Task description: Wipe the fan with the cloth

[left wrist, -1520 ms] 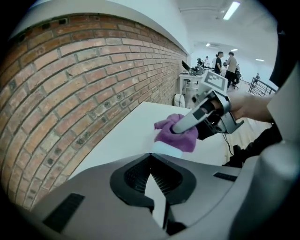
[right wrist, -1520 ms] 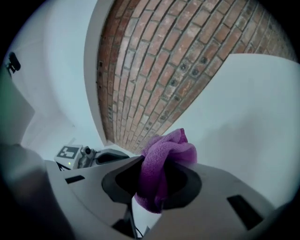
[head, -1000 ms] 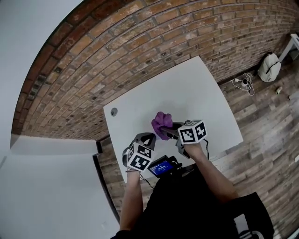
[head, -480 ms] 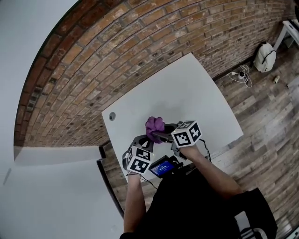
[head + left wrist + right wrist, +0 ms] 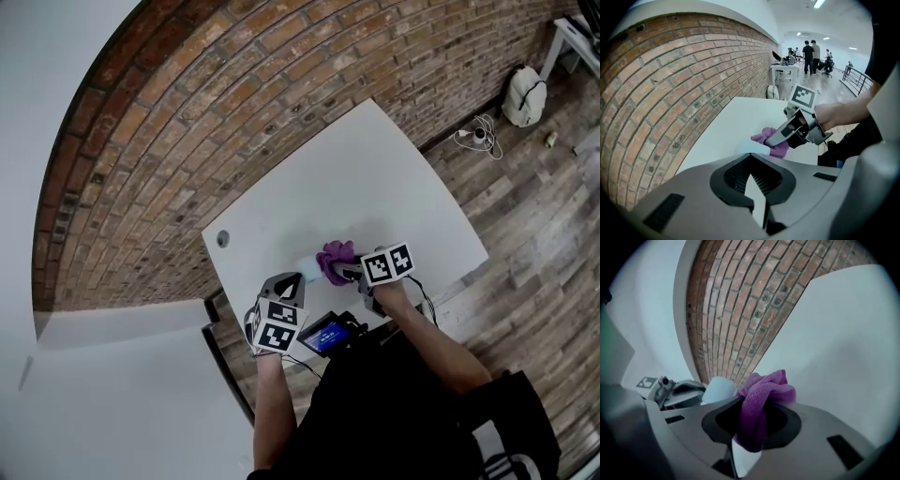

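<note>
A small pale blue fan (image 5: 307, 267) sticks out from the tips of my left gripper (image 5: 289, 281), which is shut on it low over the white table (image 5: 375, 187). In the left gripper view only the fan's top (image 5: 752, 148) shows past the jaws. My right gripper (image 5: 345, 272) is shut on a bunched purple cloth (image 5: 335, 258) and holds it against the fan's right side. The right gripper view has the cloth (image 5: 761, 394) spilling out between the jaws, with the fan (image 5: 719, 390) and the left gripper (image 5: 696, 392) just to its left.
A brick wall (image 5: 234, 103) runs along the table's far edge. A round cable hole (image 5: 222, 239) is in the table's left corner. A device with a blue screen (image 5: 323, 336) hangs at the person's waist. On the wooden floor lie a bag (image 5: 521, 94) and cables (image 5: 478, 136).
My right gripper has come down with the purple cloth, from above the table to the fan's side. The left gripper has stayed where it was.
</note>
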Motion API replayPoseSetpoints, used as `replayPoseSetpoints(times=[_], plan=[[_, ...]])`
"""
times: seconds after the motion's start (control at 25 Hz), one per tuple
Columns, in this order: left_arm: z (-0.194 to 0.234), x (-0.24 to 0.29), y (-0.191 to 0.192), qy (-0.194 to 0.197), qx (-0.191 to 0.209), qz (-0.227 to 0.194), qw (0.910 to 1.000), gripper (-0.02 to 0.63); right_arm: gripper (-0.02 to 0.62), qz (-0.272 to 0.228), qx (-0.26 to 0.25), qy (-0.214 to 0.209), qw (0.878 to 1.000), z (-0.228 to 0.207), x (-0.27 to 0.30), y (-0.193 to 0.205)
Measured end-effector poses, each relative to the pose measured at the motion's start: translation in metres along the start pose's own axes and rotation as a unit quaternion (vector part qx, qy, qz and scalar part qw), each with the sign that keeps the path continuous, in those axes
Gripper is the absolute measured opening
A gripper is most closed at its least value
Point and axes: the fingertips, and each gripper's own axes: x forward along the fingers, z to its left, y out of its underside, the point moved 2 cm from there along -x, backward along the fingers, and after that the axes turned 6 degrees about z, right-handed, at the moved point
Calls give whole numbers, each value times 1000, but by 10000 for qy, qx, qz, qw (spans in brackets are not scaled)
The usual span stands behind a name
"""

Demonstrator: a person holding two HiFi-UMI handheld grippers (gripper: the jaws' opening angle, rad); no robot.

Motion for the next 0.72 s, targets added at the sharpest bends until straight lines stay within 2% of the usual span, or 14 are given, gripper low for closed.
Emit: replayPoseSetpoints(times=[0.12,0.2,0.24,0.32,0.48,0.6,0.64,0.72], plan=[[1,-1,0,-38,-18,-3,10000,0,94,-656,-38,-590,9961,36,-19,-34],[0,-1,0,-47,-7,-9,10000,0,94,-819,-248,-1068,9906,66,-24,-49],[0,0,0,-48,-2,-20,10000,0,94,-777,-348,-1178,9894,75,-23,-51],[0,-1,0,-51,-25,-2,10000,0,94,-568,-395,-1089,9916,73,-13,-44],[0,0,0,-79,-35,-23,10000,0,94,-358,249,-699,9966,30,7,-11],[0,0,-1,-108,-27,-50,9999,0,94,12,235,-260,9994,3,14,8],[0,0,-2,-111,-26,-64,9999,0,94,-17,231,-180,9996,-2,11,5],[0,0,-2,-113,-36,-91,9999,0,94,-399,268,-267,9985,0,2,-17]])
